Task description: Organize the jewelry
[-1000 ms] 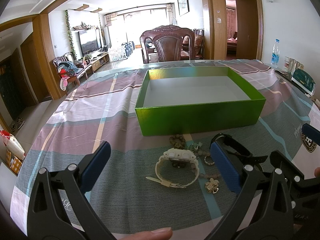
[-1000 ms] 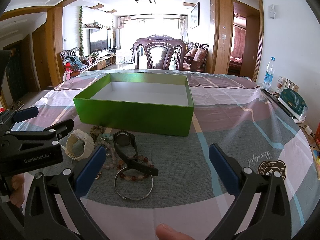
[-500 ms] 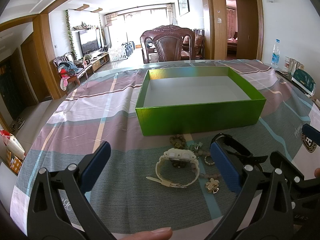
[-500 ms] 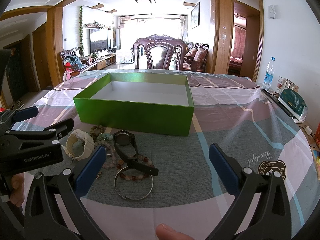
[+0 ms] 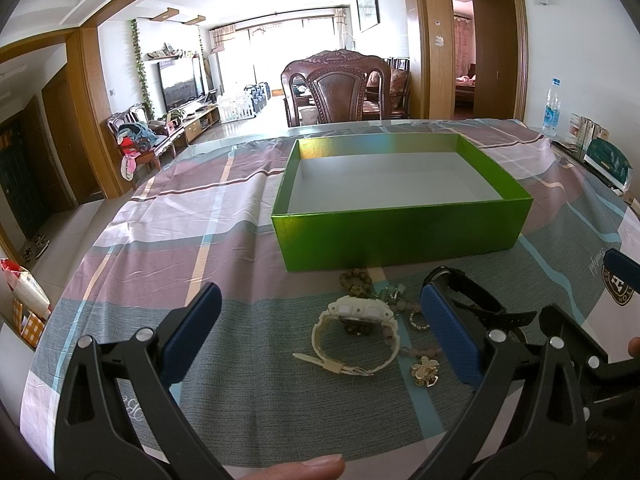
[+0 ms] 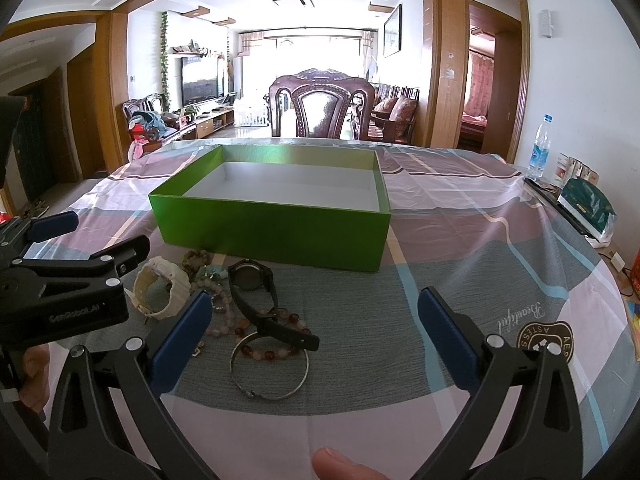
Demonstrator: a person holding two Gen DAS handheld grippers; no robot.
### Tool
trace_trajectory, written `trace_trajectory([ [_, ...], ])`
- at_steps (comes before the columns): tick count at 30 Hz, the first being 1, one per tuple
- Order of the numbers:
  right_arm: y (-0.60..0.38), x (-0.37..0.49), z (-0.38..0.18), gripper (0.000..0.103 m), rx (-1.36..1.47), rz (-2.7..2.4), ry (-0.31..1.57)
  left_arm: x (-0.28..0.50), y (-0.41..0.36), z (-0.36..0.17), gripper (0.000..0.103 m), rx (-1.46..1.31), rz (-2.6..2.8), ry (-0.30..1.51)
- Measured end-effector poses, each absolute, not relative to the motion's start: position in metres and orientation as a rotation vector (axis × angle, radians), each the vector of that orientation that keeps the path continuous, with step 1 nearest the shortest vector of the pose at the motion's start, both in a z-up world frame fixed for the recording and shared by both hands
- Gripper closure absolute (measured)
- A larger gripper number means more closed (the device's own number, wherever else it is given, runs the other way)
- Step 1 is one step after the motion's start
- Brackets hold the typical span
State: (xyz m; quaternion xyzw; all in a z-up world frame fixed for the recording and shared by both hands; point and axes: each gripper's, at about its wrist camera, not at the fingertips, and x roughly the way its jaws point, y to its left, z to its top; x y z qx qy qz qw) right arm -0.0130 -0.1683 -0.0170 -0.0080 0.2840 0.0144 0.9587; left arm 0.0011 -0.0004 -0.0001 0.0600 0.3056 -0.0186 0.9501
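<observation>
Left tool (image 5: pixel 320 334): jaws spread wide, nothing held, hovering low over the near edge of the counter (image 5: pixel 168 240). Right tool (image 6: pixel 314 334): same, fully spread, empty.

Nothing changed versus half a second and a second ago: same pose on both tools, jewelry pile undisturbed, box empty. Reads as a pause before the first pick; task essentially not started.

White watch (image 5: pixel 356 334) sits between the left tool's fingers (image 5: pixel 450 340) in view, a bit ahead of the tips, strap looped and tail end pointing toward the near edge. Gold flower brooch (image 5: pixel 426 369) just beside the right-hand finger. Black watch (image 6: pixel 256 294) lies right of the white one, strap running toward the near edge and crossing the red bead bracelet (image 6: pixel 272 350) and silver bangle (image 6: pixel 270 372). Brown bead bracelet (image 5: pixel 356 282) close to the box wall, pale pink beads (image 6: pixel 220 312) tangled among the watches.

From the right tool, the pile sits off toward its left finger, not centred; bangle nearest.

Green box (image 5: pixel 400 236) beyond the pile toward the counter middle, open, white floor bare, front wall almost touching the beads.

Likely first pick: white watch by the left tool, already lined up. Risk: straps and beads overlap, so lifting one may drag a neighbour.
</observation>
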Motion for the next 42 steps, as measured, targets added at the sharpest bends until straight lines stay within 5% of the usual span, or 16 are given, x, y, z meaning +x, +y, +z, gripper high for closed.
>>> trace_trajectory([
  [12,-0.163,0.001,-0.037,0.005,-0.062,-0.075,0.665,0.012,0.01,-0.015,0.004,0.12,-0.01,0.668],
  [16,-0.175,0.007,-0.047,0.036,0.007,-0.045,0.756,0.026,0.027,-0.029,0.01,0.114,0.011,0.747],
  [18,-0.174,0.009,-0.05,0.043,0.019,-0.013,0.787,0.025,0.027,-0.029,0.019,0.108,-0.003,0.766],
  [22,-0.169,0.015,-0.049,0.046,0.035,0.135,0.908,0.028,0.024,-0.037,0.03,0.127,-0.021,0.805],
  [34,-0.121,0.062,-0.052,0.048,-0.186,0.298,0.998,0.046,0.021,-0.059,0.023,0.091,-0.083,0.925],
  [35,-0.123,0.065,-0.056,0.053,-0.162,0.314,1.005,0.048,0.023,-0.06,0.023,0.079,-0.083,0.933],
  [36,-0.125,0.069,-0.061,0.07,-0.159,0.304,1.008,0.049,0.024,-0.062,0.023,0.071,-0.086,0.939],
  [38,-0.13,0.068,-0.063,0.082,-0.167,0.3,0.995,0.052,0.026,-0.065,0.032,0.052,-0.091,0.958],
  [39,-0.13,0.067,-0.063,0.087,-0.175,0.302,0.994,0.053,0.026,-0.066,0.046,0.049,-0.093,0.965],
  [42,-0.141,0.067,-0.056,0.088,-0.17,0.292,0.973,0.055,0.027,-0.069,0.066,0.036,-0.098,0.983],
])
